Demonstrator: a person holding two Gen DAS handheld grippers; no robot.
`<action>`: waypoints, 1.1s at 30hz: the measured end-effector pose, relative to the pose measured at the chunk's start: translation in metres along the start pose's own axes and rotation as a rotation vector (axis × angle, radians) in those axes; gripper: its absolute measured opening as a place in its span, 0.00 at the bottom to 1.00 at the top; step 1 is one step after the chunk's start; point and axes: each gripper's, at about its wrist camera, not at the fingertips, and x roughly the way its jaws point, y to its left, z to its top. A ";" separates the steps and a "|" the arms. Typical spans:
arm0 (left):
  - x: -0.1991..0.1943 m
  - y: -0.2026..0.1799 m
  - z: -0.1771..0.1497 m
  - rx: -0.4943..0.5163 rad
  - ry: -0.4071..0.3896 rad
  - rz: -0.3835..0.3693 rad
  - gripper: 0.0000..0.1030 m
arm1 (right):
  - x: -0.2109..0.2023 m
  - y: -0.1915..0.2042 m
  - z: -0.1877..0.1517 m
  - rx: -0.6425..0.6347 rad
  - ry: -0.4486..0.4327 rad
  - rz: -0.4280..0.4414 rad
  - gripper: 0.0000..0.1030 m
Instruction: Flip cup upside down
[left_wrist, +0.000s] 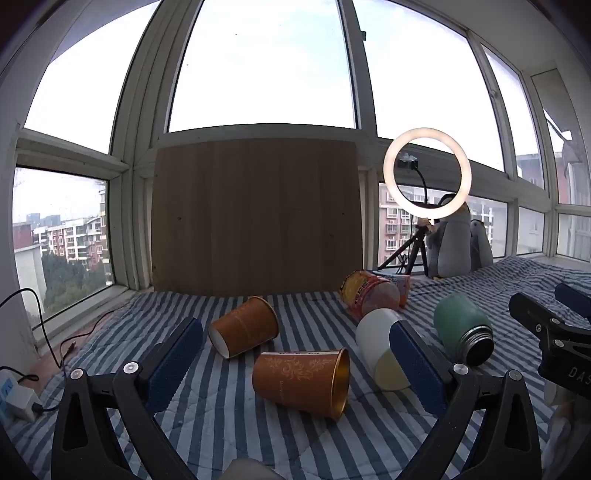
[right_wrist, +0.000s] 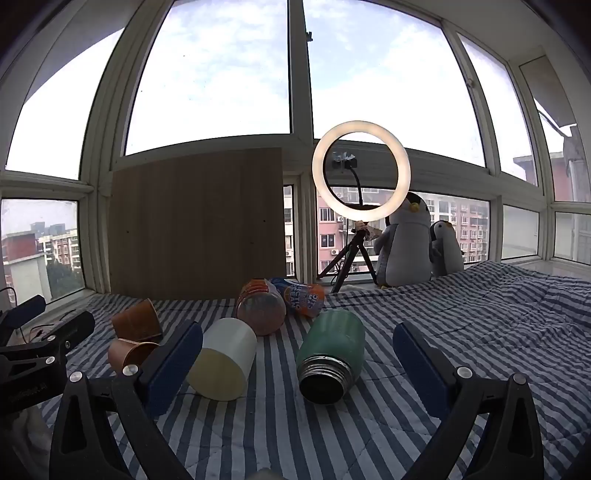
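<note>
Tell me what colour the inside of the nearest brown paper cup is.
Shiny gold, seen best in the left wrist view: brown paper cup.

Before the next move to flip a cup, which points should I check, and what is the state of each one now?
1. Left gripper open: ok, jaws wide apart.
2. Right gripper open: ok, holds nothing.
3. Near brown paper cup within the left jaws' line: ok; it lies on its side, mouth to the right.
4. Green bottle ahead of the right gripper: ok; on its side, mouth toward the camera.
5. Room around the paper cup: not ok; the white cup lies close.
6. Striped blanket firmness: cannot tell.
</note>
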 end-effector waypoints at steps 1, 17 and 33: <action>0.000 0.000 0.000 -0.002 -0.002 0.001 1.00 | 0.000 0.000 0.000 -0.001 0.002 0.000 0.99; 0.001 -0.002 -0.004 -0.001 -0.004 0.003 1.00 | 0.000 0.001 0.000 -0.001 0.002 0.000 0.99; 0.003 -0.003 -0.006 0.001 0.001 0.001 1.00 | 0.000 0.002 0.000 -0.001 0.001 0.000 0.99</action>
